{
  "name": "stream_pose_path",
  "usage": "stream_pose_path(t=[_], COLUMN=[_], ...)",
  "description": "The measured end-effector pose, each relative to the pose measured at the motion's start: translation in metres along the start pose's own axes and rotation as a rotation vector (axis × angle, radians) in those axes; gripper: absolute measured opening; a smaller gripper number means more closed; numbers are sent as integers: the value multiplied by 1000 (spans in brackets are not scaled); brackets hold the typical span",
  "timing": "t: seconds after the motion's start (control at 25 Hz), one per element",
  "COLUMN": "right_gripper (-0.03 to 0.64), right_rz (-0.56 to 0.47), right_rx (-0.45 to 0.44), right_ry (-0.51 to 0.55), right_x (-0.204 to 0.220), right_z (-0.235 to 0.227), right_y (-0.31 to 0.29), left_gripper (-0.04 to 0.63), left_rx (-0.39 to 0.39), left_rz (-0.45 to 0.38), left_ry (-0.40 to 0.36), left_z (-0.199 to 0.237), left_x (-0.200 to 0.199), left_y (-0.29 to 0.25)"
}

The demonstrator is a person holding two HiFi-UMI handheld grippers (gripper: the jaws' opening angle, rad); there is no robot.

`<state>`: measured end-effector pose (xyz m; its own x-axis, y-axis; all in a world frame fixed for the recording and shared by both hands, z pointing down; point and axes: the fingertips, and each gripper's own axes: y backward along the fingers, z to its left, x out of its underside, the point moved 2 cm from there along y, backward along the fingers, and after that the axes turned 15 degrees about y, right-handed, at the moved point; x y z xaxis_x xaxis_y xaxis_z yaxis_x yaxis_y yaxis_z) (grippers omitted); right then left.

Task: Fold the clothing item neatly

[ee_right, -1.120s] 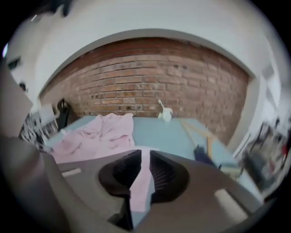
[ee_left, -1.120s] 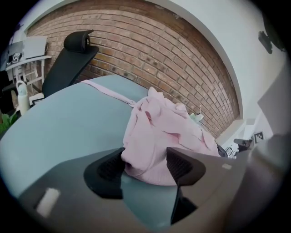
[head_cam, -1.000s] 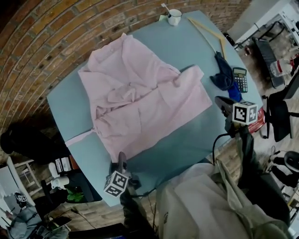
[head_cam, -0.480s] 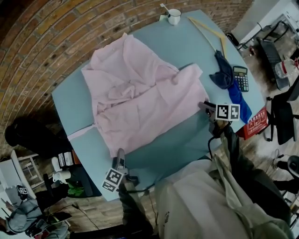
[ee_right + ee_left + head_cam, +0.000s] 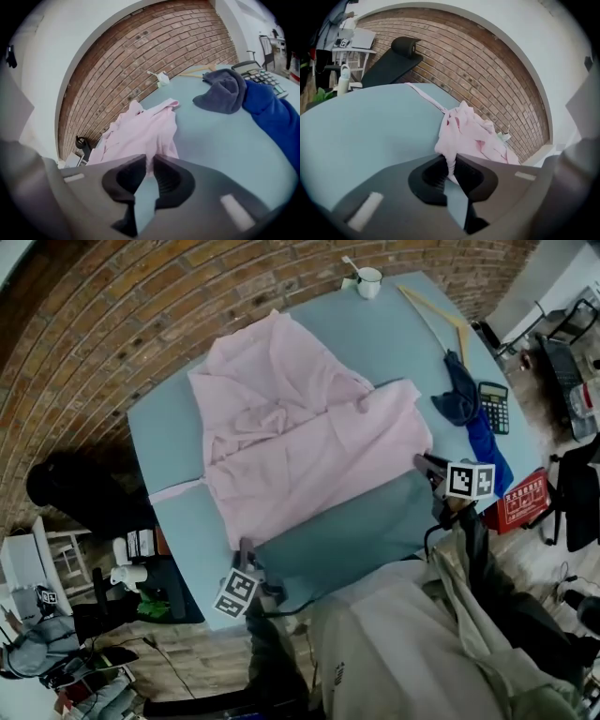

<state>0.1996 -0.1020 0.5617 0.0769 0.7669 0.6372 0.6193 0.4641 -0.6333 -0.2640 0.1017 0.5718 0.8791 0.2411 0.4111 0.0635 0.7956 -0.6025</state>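
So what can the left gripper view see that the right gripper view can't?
Only the left gripper view: a black chair and a white bottle beyond the table. Only the right gripper view: blue cloths, a calculator and a hanger. Both: the pink shirt on the teal table, with the brick wall behind.

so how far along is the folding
Done: the shirt lies spread out but rumpled on the table, with no clean fold yet. In hand: the left gripper is shut on one near hem corner. The right gripper has just been closing on the other, fabric between its jaws. Left: every fold.
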Motion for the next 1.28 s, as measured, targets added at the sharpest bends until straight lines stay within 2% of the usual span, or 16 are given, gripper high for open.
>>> stream_pose_path(t=[0.24,0.44,0.6,0.76,0.92,1.04,1.28], right_gripper=[54,54,54,54,54,54,54], right_rz=[25,65,97,89,51,2,-80], right_rx=[-32,-59,-64,-62,-91,-134,-196], right_ry=[40,62,25,50,167,279,463], right_x=[35,69,100,111,78,29,-62], right_z=[5,6,1,3,16,33,62], right_y=[40,85,110,127,139,133,88], left_gripper=[34,34,34,34,34,34,34], left_rx=[-35,-76,-98,-85,19,105,190], left_rz=[-18,-2,-27,-51,-112,-174,-237], left_ry=[98,139,195,183,188,164,164], left_z=[26,43,59,52,22,-9,-59], left_x=[37,86,119,128,105,63,-20], left_y=[53,104,132,152,169,166,126])
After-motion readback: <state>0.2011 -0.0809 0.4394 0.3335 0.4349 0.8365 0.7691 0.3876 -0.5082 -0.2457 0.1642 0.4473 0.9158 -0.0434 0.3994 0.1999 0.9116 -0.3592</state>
